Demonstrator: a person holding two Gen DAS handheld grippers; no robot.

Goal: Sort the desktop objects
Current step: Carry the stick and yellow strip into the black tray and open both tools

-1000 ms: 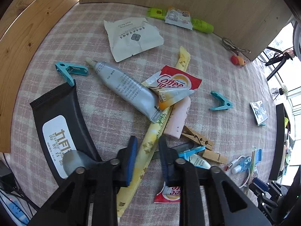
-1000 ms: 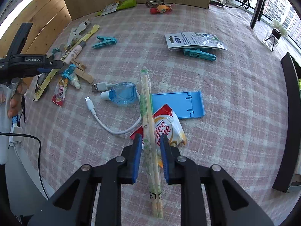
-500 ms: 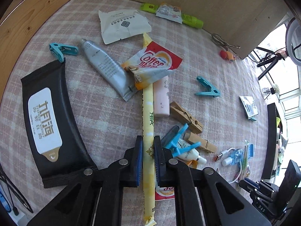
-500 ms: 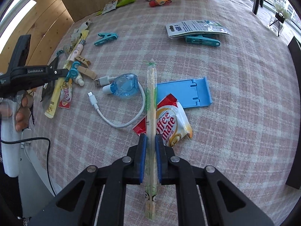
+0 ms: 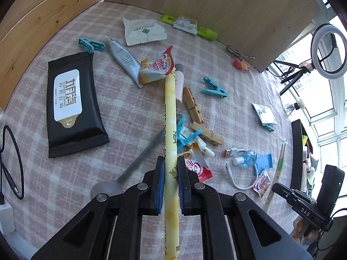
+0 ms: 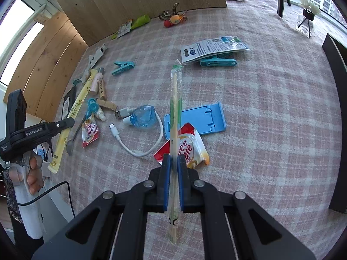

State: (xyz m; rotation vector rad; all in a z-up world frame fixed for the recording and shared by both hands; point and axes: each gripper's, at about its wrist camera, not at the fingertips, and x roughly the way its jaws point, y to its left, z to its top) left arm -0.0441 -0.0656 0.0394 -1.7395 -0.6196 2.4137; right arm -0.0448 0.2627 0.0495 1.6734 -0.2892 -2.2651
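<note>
My left gripper [image 5: 171,162] is shut on a long yellow stick packet [image 5: 170,108], gripped near its lower third. The packet's far end reaches a Coffee mate sachet [image 5: 158,67]. In the right wrist view the same yellow packet [image 6: 73,110] slants along the table's left side. My right gripper [image 6: 174,160] holds a pair of chopsticks in a clear green wrapper [image 6: 176,99]; its jaws are closing tight and the blue pads press on the wrapper. The chopsticks point away over another Coffee mate sachet [image 6: 192,149] and a blue phone stand [image 6: 201,117].
A black wipes pack [image 5: 71,101], a grey tube [image 5: 124,59], a metal spoon [image 5: 130,169], wooden pegs [image 5: 193,106] and teal clips [image 5: 213,87] lie around the left gripper. A white cable [image 6: 138,149] and a blue spray bottle [image 6: 142,116] lie left of the chopsticks. Wooden boards wall the back.
Both grippers went from open around their sticks to shut on them. The left one has drawn back with the yellow packet, uncovering the spoon. The right one barely shifted.
</note>
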